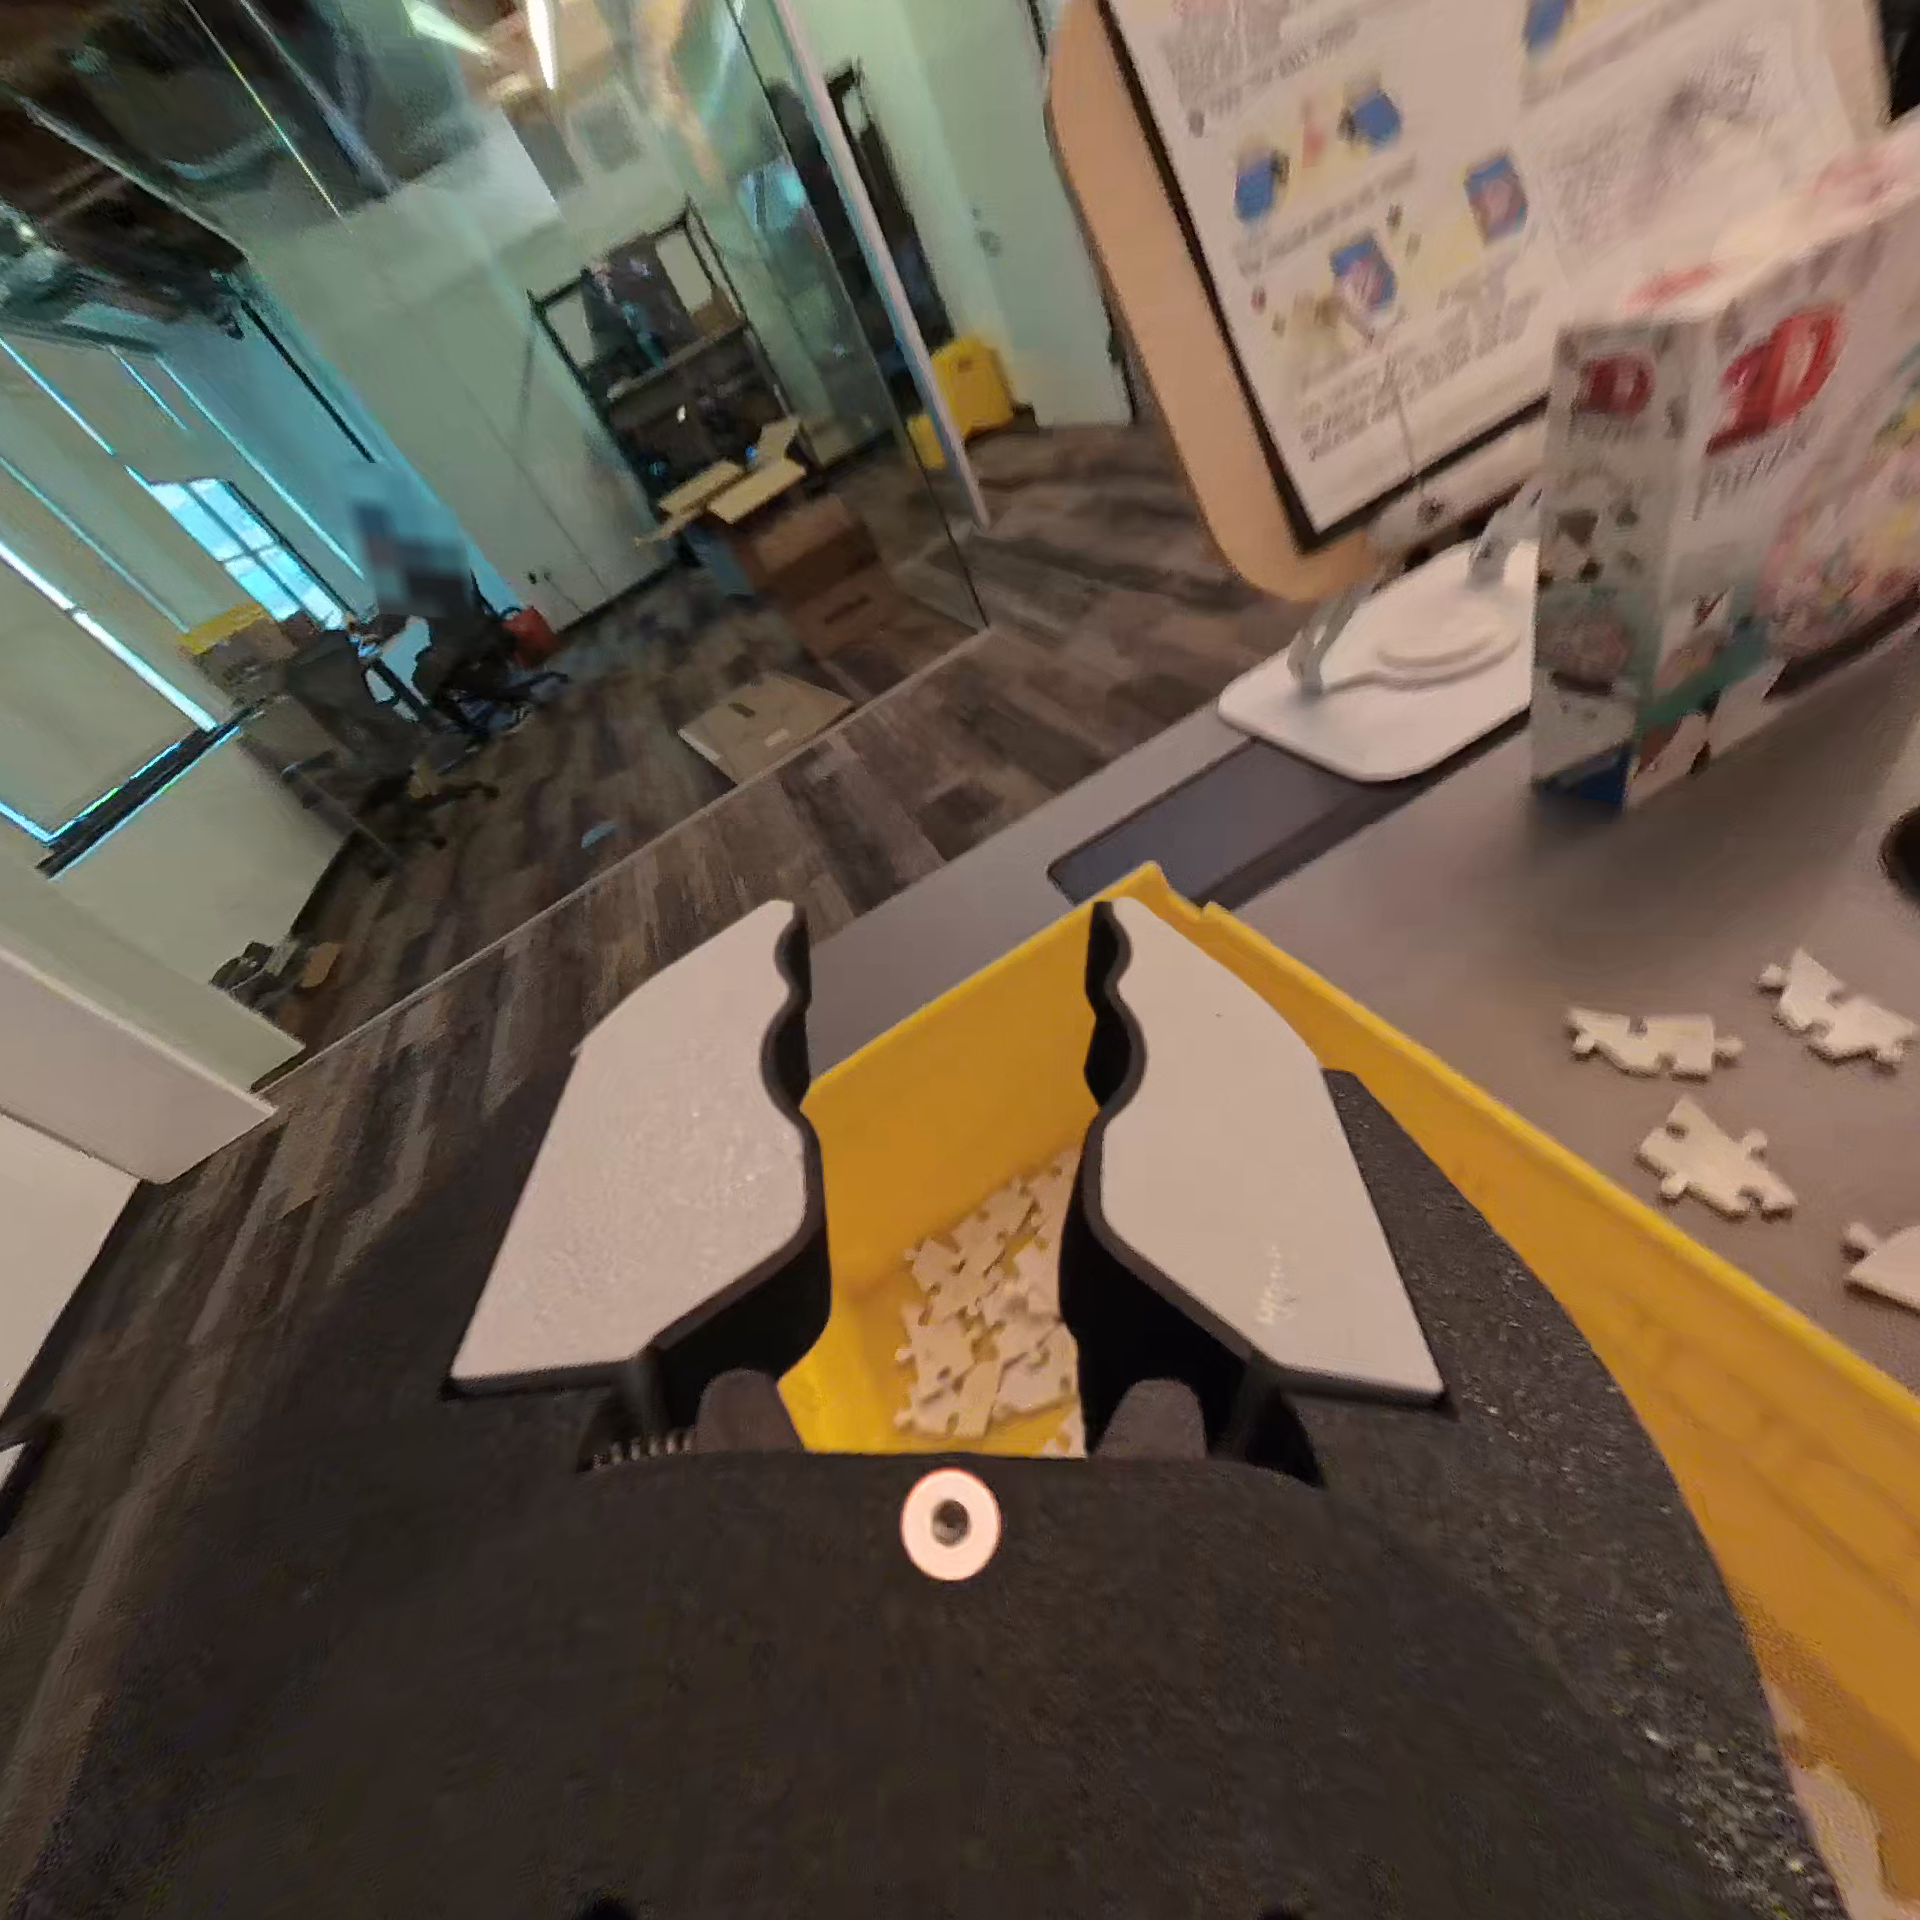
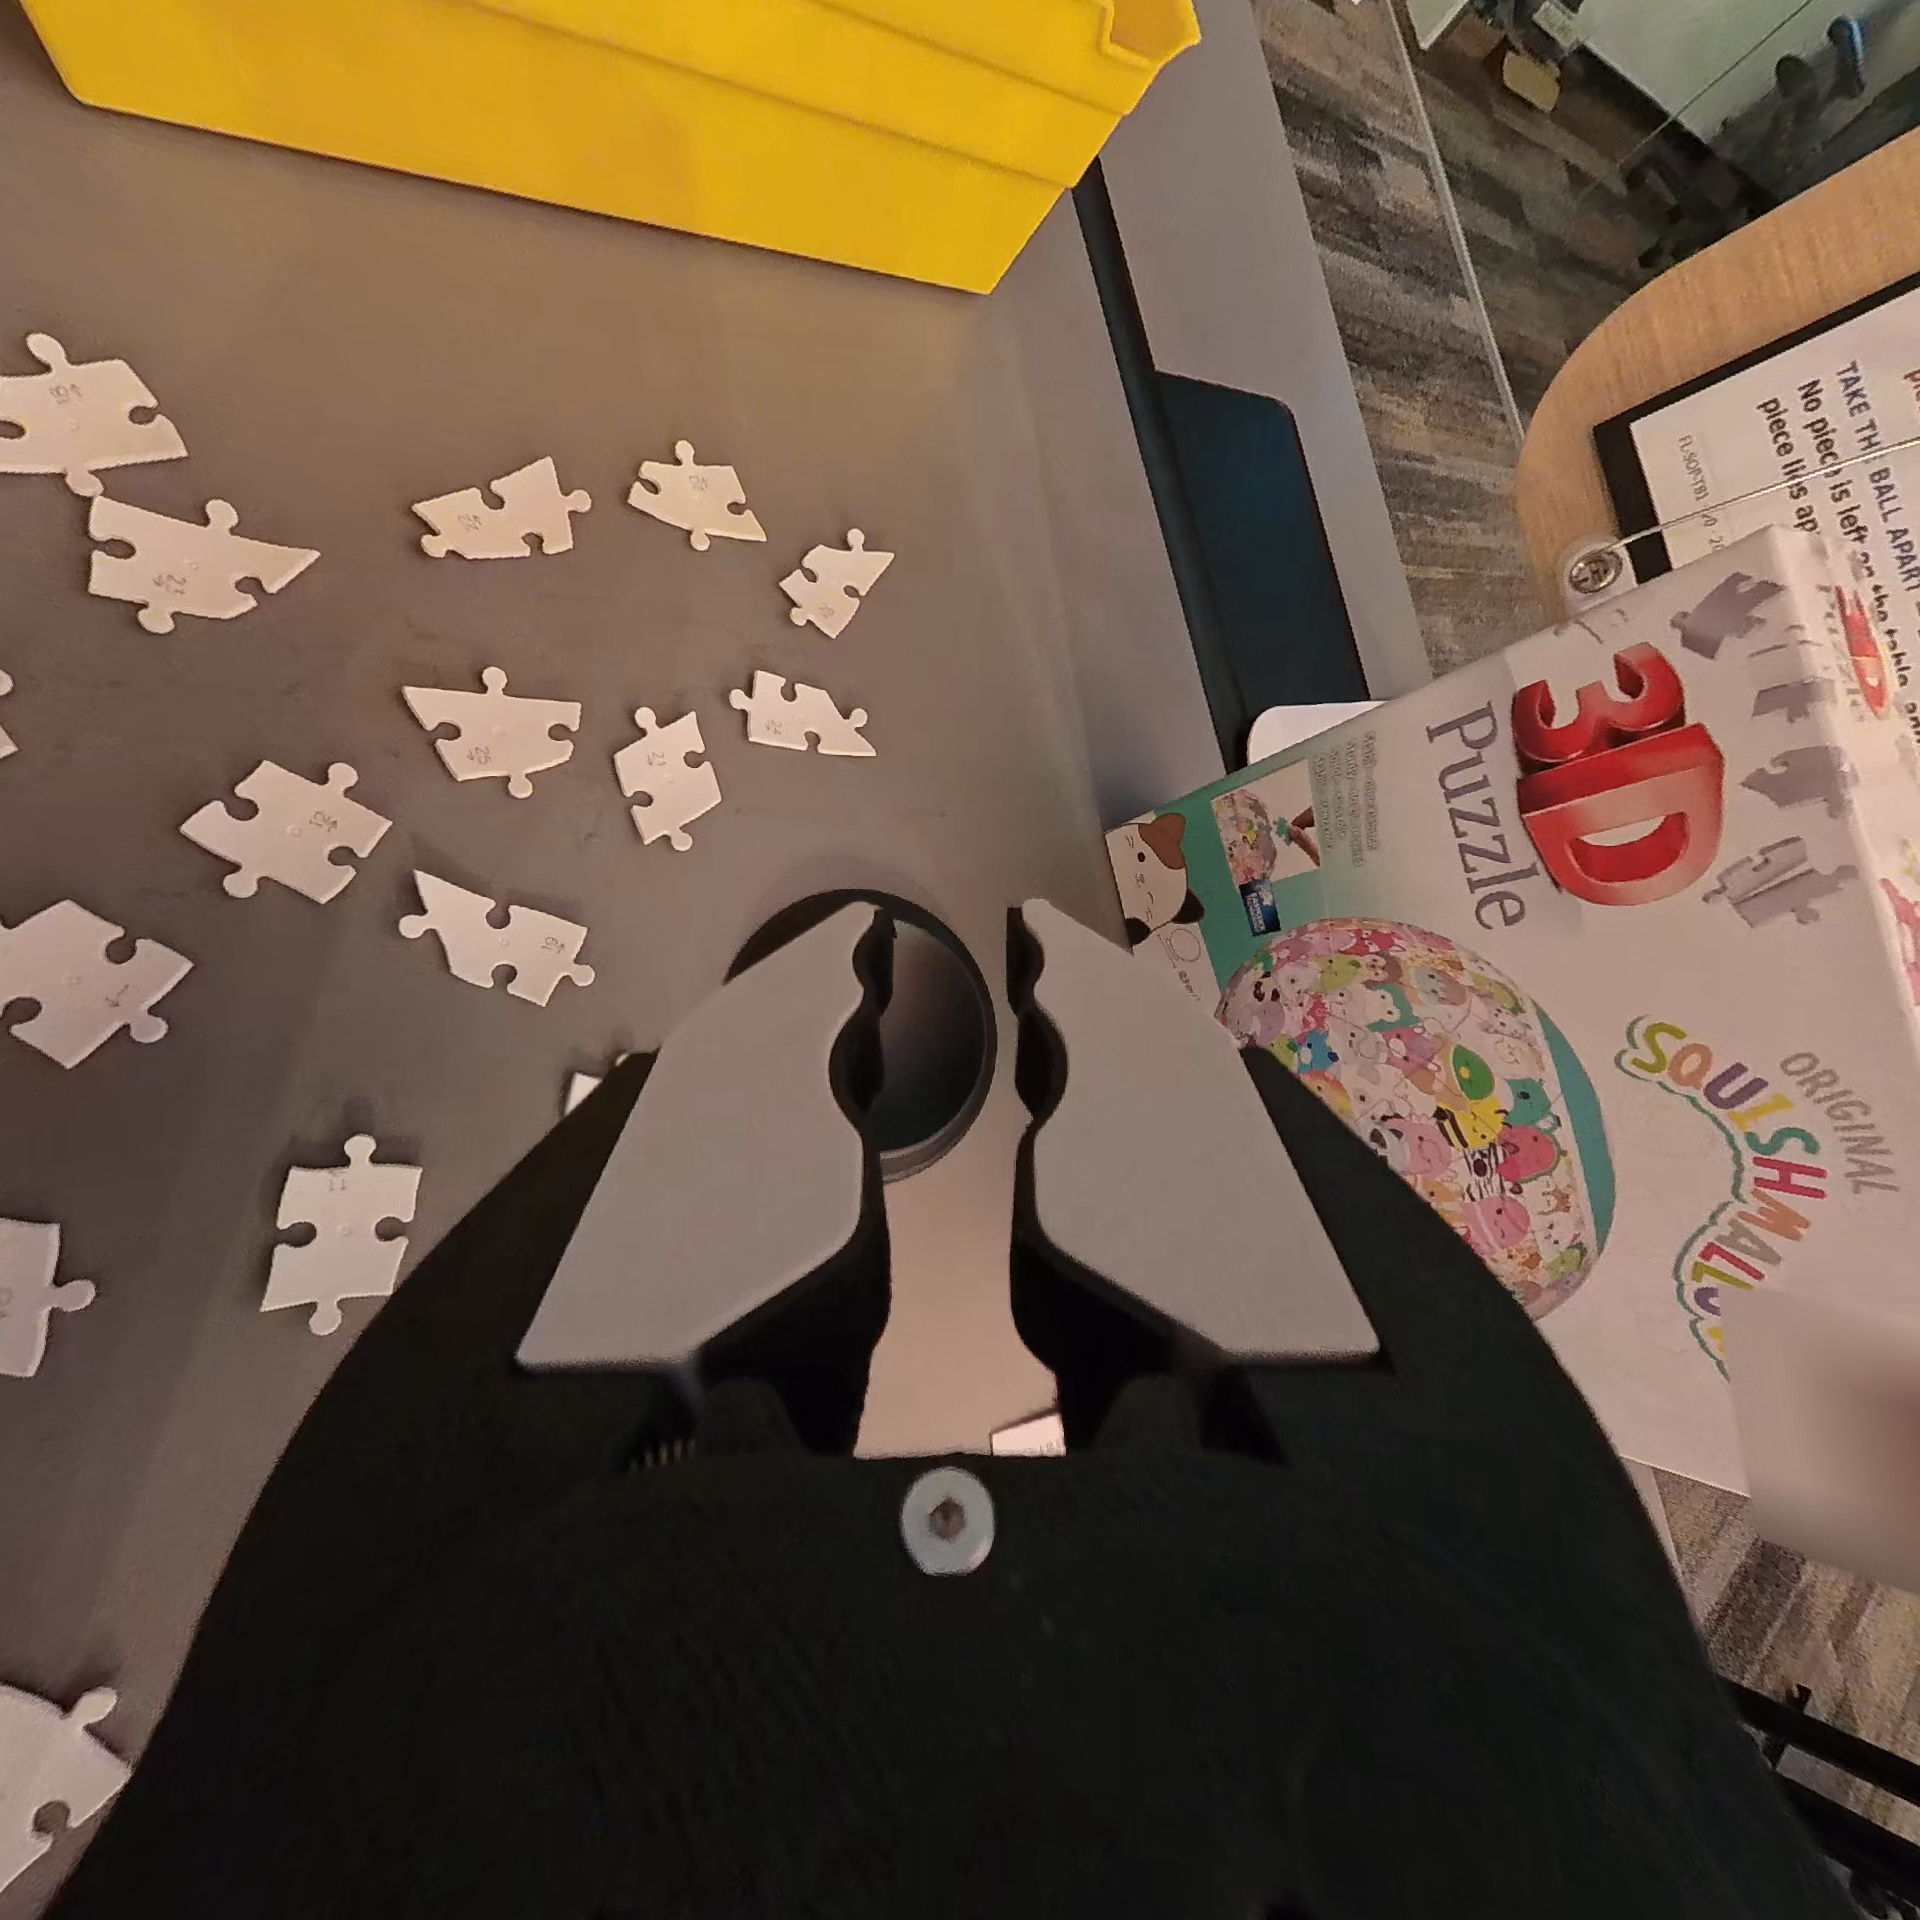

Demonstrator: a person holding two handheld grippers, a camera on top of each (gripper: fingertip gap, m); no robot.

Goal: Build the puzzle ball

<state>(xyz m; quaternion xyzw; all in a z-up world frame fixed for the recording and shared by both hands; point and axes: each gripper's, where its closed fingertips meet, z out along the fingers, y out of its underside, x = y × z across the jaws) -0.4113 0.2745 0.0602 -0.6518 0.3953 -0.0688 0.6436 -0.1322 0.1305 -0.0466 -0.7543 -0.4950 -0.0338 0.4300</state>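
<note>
Currently both tools gape w/ nothing held: left tool point(image 1: 945, 925) over yellow plastic bin point(image 1: 1558, 1299), right tool point(image 2: 948, 925) near flat white puzzle pieces point(image 2: 488, 732); thin pieces may slip.

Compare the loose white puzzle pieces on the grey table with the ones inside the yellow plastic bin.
The table pieces lie spread apart in a single layer; the bin pieces are heaped and overlapping. The table pieces sit in the open, whereas the bin's walls enclose the others. Both sets show white faces.
</note>
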